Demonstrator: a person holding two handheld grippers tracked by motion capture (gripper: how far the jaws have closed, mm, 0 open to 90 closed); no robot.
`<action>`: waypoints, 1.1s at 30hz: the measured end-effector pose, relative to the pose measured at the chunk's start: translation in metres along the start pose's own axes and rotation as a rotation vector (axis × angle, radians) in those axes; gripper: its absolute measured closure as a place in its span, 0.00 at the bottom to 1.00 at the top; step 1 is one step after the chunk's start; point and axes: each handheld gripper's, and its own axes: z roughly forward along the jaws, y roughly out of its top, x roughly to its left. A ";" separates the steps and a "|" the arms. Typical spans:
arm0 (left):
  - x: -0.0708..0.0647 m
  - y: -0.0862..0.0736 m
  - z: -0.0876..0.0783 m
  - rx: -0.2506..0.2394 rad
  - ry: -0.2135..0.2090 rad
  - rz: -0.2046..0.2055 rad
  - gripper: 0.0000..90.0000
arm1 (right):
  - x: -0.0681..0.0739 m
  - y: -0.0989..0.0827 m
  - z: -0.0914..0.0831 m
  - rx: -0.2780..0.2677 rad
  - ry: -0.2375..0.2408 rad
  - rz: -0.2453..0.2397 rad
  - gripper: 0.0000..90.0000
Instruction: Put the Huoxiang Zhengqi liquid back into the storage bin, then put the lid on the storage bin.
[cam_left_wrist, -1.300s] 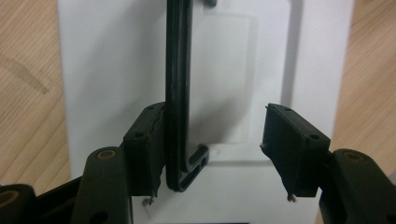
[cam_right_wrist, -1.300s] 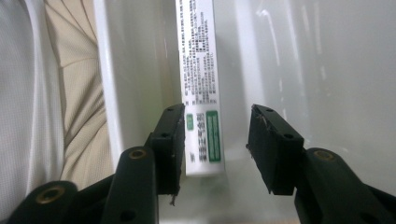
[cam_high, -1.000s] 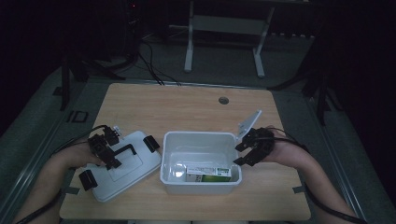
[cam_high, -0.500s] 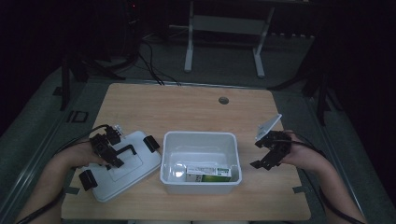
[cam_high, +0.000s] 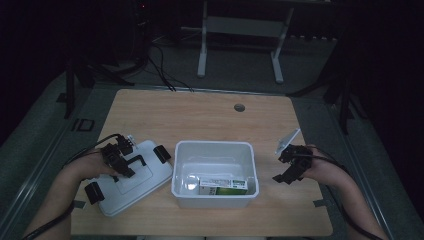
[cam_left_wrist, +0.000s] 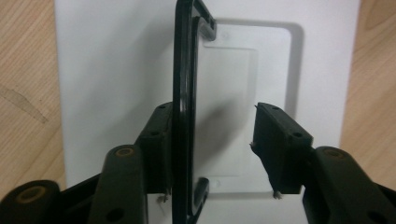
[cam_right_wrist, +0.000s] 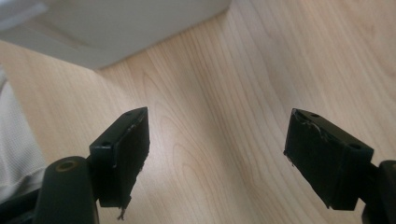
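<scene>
Left gripper closing around lid's black handle, apparently one pad touching, right gripper spread over bare table, high view adds white bin.

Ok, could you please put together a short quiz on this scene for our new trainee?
1. True or false: the white lid sits on the white bin.
2. What stands between the left tongs? A) the lid's black handle B) a green bottle C) a cable
3. What lies inside the bin?
Key: 1 false: the lid lies flat on the table beside the bin. 2 A: the tongs have just been closing around the handle, one pad against it, the other apart from it. 3 a green and white box.
</scene>
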 end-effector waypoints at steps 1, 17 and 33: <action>0.001 0.001 0.001 0.000 -0.002 0.004 0.64 | -0.001 -0.001 0.002 0.004 -0.001 0.003 0.24; 0.003 0.003 -0.002 0.008 0.009 0.017 0.93 | -0.004 -0.008 0.022 0.012 0.008 0.034 0.24; -0.004 -0.004 -0.040 -0.023 0.013 0.033 0.93 | -0.003 -0.013 0.029 0.013 -0.009 0.043 0.21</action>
